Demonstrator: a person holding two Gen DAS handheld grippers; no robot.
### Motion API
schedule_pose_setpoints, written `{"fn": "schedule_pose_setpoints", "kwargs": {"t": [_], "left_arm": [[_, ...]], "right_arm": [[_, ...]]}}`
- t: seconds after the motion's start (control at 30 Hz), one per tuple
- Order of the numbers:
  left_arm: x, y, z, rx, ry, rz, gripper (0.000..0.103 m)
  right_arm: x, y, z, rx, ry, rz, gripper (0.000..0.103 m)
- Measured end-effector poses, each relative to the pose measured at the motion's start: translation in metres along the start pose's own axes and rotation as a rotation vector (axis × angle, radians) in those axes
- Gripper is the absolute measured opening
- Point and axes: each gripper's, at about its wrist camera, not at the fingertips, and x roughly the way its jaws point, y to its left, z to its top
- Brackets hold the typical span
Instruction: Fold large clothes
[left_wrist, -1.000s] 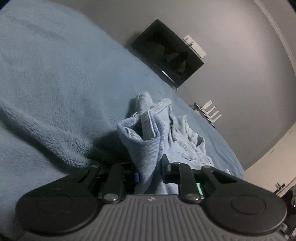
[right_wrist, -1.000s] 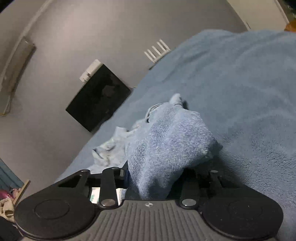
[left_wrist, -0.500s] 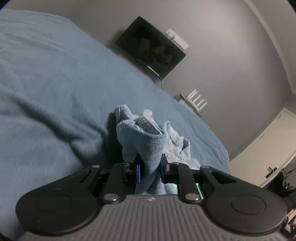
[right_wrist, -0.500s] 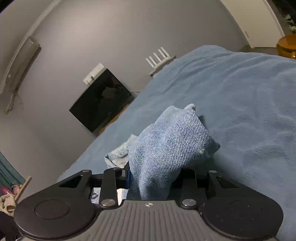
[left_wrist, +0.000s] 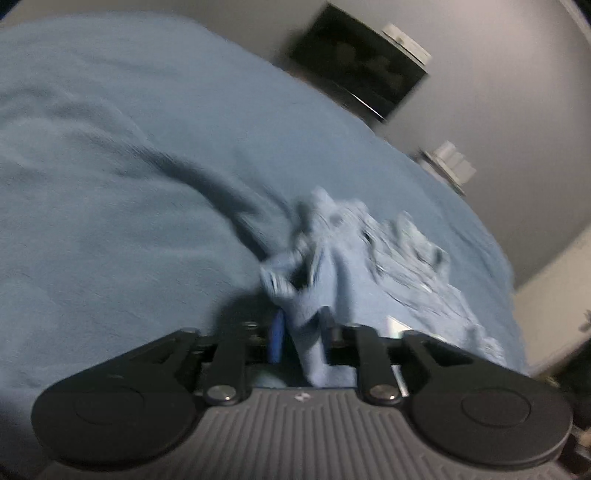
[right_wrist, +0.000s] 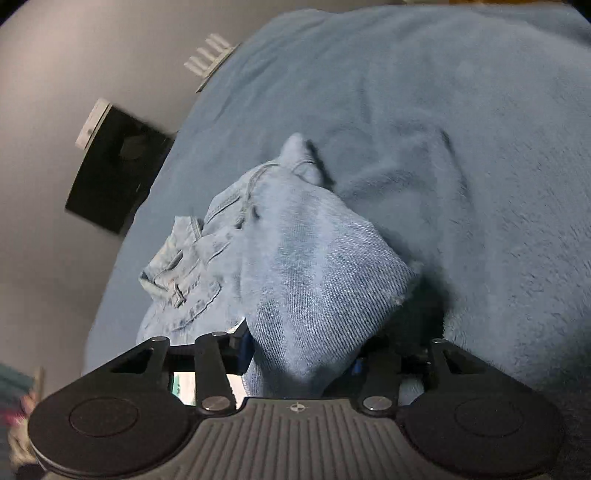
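Note:
A pair of light blue jeans (left_wrist: 373, 254) lies crumpled on a blue fleece blanket (left_wrist: 110, 206). My left gripper (left_wrist: 301, 332) is shut on a bunched edge of the jeans, which rises between its fingers; this view is motion-blurred. In the right wrist view my right gripper (right_wrist: 303, 354) is shut on a thick fold of the jeans (right_wrist: 310, 273), which bulges over the fingers and hides the tips. The rest of the jeans, with seams and a pocket (right_wrist: 184, 273), trails to the left over the blanket (right_wrist: 461, 166).
A dark TV (left_wrist: 358, 62) hangs on the grey wall beyond the bed, also seen in the right wrist view (right_wrist: 110, 173). A white router with antennas (right_wrist: 208, 59) stands by the bed's far edge. A ridge in the blanket (left_wrist: 192, 173) runs left of the jeans.
Both grippers have tipped down toward the bed with the jeans still held. The left view is now blurred from fast motion, and more of the jeans is spread out on the blanket.

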Motion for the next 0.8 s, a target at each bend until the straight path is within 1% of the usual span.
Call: {"fn": "schedule_pose_setpoints", "kwargs": {"t": [0.03, 0.07, 0.13, 0.17, 0.2, 0.27, 0.37, 0.43, 0.47, 0.53, 0.57, 0.63, 0.67, 0.73, 0.77, 0.8], "left_arm": [[-0.004, -0.001, 0.002, 0.008, -0.034, 0.022, 0.040], [-0.010, -0.004, 0.004, 0.027, -0.077, 0.033, 0.041], [-0.019, -0.018, 0.008, 0.100, -0.146, 0.001, 0.047], [-0.020, -0.027, 0.008, 0.142, -0.157, -0.030, 0.048], [-0.018, -0.037, 0.007, 0.192, -0.154, -0.066, 0.050], [-0.008, -0.058, 0.003, 0.286, -0.129, -0.123, 0.051], [0.017, -0.080, -0.008, 0.395, -0.099, -0.131, 0.051], [0.037, -0.083, -0.014, 0.415, -0.076, -0.107, 0.051], [0.048, -0.080, -0.014, 0.399, -0.051, -0.094, 0.051], [0.068, -0.069, -0.010, 0.352, -0.010, -0.056, 0.051], [0.074, -0.062, -0.010, 0.329, 0.002, -0.037, 0.051], [0.085, -0.051, -0.010, 0.308, 0.029, -0.011, 0.051], [0.093, -0.050, -0.011, 0.321, 0.039, -0.003, 0.051], [0.103, -0.052, -0.018, 0.395, 0.054, 0.026, 0.050], [0.106, -0.054, -0.022, 0.436, 0.055, 0.040, 0.050], [0.109, -0.055, -0.024, 0.453, 0.053, 0.052, 0.050]], "right_arm": [[-0.008, 0.002, -0.003, -0.019, -0.026, -0.016, 0.059], [-0.015, 0.004, -0.004, -0.034, -0.044, -0.021, 0.065], [-0.021, 0.001, -0.008, -0.032, -0.050, -0.009, 0.068], [-0.020, -0.001, -0.007, -0.025, -0.049, -0.013, 0.068], [-0.019, -0.007, -0.008, -0.007, -0.049, -0.015, 0.068], [-0.011, -0.008, -0.006, 0.040, -0.055, -0.011, 0.069], [-0.001, -0.015, -0.006, 0.103, -0.070, -0.012, 0.069], [0.007, -0.015, -0.005, 0.117, -0.073, -0.015, 0.068], [0.010, -0.015, -0.005, 0.120, -0.076, -0.019, 0.064], [0.012, -0.013, -0.006, 0.108, -0.087, -0.024, 0.059], [0.013, -0.010, -0.005, 0.093, -0.102, -0.021, 0.055], [0.013, -0.004, -0.005, 0.058, -0.128, -0.021, 0.051], [0.015, -0.001, -0.005, 0.041, -0.139, -0.027, 0.050], [0.024, 0.003, -0.005, 0.019, -0.143, -0.064, 0.050], [0.030, -0.001, -0.002, 0.028, -0.129, -0.089, 0.050], [0.033, -0.004, -0.002, 0.045, -0.119, -0.105, 0.050]]}}
